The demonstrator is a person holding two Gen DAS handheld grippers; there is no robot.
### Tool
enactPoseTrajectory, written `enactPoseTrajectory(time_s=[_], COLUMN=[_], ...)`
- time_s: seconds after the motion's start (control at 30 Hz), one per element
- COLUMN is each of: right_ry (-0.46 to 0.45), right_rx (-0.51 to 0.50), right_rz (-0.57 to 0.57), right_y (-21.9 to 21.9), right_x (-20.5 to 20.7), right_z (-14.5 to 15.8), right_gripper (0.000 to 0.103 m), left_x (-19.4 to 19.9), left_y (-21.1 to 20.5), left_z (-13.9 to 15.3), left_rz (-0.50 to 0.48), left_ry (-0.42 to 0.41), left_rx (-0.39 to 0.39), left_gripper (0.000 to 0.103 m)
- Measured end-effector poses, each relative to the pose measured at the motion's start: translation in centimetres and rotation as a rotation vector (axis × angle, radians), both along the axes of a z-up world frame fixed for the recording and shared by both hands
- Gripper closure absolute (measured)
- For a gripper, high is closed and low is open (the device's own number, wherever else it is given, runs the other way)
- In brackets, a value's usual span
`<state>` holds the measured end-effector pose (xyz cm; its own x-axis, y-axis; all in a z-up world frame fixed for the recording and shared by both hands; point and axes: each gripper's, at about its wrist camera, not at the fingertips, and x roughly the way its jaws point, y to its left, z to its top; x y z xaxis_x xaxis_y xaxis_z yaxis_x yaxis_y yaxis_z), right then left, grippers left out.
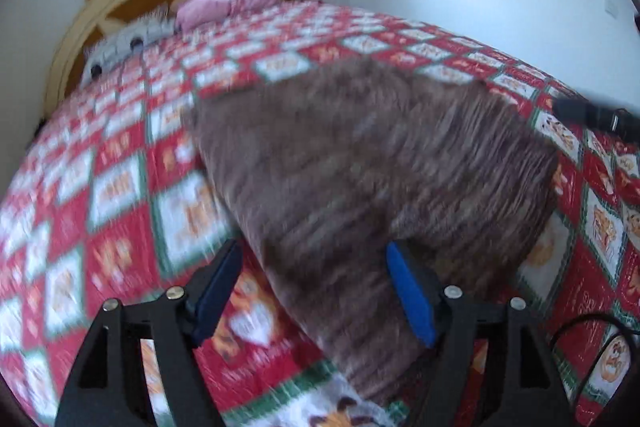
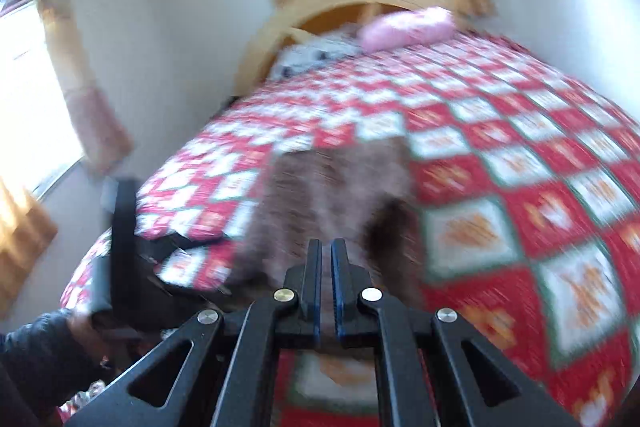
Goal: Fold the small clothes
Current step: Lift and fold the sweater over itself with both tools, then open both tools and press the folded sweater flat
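A brown fuzzy garment [image 1: 360, 179] lies spread on the red, white and green quilt [image 1: 120, 187] of the bed. My left gripper [image 1: 316, 279] is open, its fingers straddling the garment's near left edge. In the right wrist view the same garment [image 2: 328, 195] lies just ahead of my right gripper [image 2: 326, 267], whose jaws are nearly closed with a thin gap; motion blur hides whether cloth is pinched. The left gripper [image 2: 124, 247] shows at the left in that view, and the right gripper's tip [image 1: 592, 115] shows at the right edge of the left wrist view.
A pink pillow [image 1: 228, 1] and a grey-white pillow [image 1: 120, 47] lie at the wooden headboard [image 1: 80, 39]. White walls flank the bed. A black cable [image 1: 580, 331] lies on the quilt at the near right. Curtained windows [image 2: 24, 107] are at left and behind.
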<state>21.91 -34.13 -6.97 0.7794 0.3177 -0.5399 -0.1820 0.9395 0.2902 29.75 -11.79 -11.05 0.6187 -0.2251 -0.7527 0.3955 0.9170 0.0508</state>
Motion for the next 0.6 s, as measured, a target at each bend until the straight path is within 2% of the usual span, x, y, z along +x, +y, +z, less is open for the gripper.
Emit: enactPoseTrajectory(time_s=[0.07, 0.13, 0.2, 0.23, 0.27, 0.3, 0.33, 0.43, 0.53, 0.57, 0.6], right_ry=[0.024, 0.068, 0.19, 0.258, 0.3, 0.292, 0.286, 0.279, 0.221, 0.189, 0.157], right_rx=[-0.009, -0.085, -0.12, -0.106, -0.048, -0.003, 0.001, -0.055, -0.11, -0.109, -0.11], right_rz=[0.056, 0.005, -0.09, -0.122, -0.121, -0.114, -0.11, -0.103, -0.126, -0.125, -0.119], right_y=[1.2, 1.6, 0.1, -0.9, -1.9, -2.7, -2.9, -2.4, -1.8, -1.5, -1.1], right_x=[2.0, 4.0, 5.8, 6.3, 6.3, 6.1, 5.8, 5.3, 5.1, 5.1, 5.3], right_z=[-0.3, -1.2, -3.6, -4.8, -5.9, -6.3, -6.3, -5.2, -3.0, -2.0, -1.1], right_gripper=[0.098, 0.098, 0.098, 0.098, 0.098, 0.098, 0.098, 0.098, 0.098, 0.092, 0.066], left_x=[-0.1, 0.2, 0.3, 0.3, 0.4, 0.4, 0.5, 1.1, 1.4, 1.4, 1.3], left_y=[0.4, 0.5, 0.8, 1.1, 1.3, 1.4, 1.7, 2.1, 2.4, 2.4, 2.3], left_z=[-0.4, -0.4, -0.7, -0.8, -1.0, -1.3, -1.4, -1.7, -1.9, -2.0, -2.0], left_rz=[0.016, 0.013, 0.021, 0.023, 0.026, 0.031, 0.035, 0.059, 0.071, 0.072, 0.074], left_ry=[0.004, 0.01, 0.022, 0.031, 0.044, 0.06, 0.07, 0.098, 0.115, 0.116, 0.115], left_rx=[-0.039, -0.051, -0.069, -0.086, -0.098, -0.105, -0.122, -0.156, -0.183, -0.185, -0.183], left_gripper=[0.026, 0.024, 0.021, 0.02, 0.016, 0.015, 0.014, 0.007, 0.004, 0.004, 0.003])
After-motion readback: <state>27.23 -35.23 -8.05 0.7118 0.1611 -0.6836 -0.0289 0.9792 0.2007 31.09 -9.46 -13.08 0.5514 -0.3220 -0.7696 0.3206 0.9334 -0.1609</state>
